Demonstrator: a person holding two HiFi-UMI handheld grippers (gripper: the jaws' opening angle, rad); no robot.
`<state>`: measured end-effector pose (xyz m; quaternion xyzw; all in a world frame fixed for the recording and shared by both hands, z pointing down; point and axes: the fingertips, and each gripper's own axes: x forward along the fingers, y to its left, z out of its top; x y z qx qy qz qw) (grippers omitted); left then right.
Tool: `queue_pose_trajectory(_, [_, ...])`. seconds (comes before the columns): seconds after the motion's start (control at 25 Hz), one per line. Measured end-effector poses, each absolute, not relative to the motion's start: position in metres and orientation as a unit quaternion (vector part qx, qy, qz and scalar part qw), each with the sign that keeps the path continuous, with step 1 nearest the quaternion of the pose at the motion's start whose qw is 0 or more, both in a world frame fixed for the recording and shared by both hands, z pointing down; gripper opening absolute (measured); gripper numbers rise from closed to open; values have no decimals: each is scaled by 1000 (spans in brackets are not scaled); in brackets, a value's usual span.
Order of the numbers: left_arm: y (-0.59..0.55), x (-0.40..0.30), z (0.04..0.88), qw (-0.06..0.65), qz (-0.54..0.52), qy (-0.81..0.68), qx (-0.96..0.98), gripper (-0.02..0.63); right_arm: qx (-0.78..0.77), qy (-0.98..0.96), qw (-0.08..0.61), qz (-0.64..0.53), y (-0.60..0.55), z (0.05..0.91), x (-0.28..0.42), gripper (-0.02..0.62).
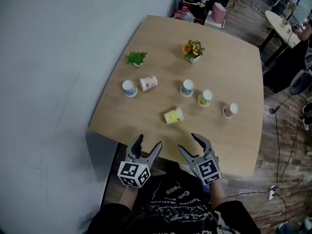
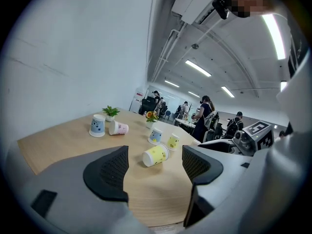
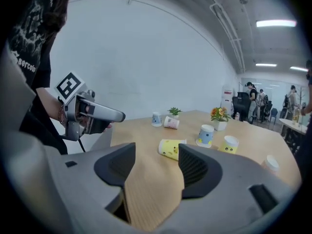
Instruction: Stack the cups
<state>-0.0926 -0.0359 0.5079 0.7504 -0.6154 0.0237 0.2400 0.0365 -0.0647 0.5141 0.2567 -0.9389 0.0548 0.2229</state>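
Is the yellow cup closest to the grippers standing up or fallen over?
Fallen over. The yellow cup lies on its side on the table, unlike the second yellow cup behind it, which stands on end.

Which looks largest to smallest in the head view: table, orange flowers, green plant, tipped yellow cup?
1. table, by far
2. orange flowers
3. green plant and tipped yellow cup: about alike, and the cup lies nearer the camera, so I leave them unranked.
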Motion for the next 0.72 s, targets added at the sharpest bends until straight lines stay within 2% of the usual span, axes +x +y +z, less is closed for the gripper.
queue_pose_trajectory(0.56, [-63, -93, 516, 267, 12, -606, 749, 354, 180, -948, 262, -9, -105, 513, 11, 287])
queue_pose_trajectory(0.72, [-69, -102, 516, 254, 38, -601, 757, 354, 151, -937, 309, -61, -110, 510, -7, 288])
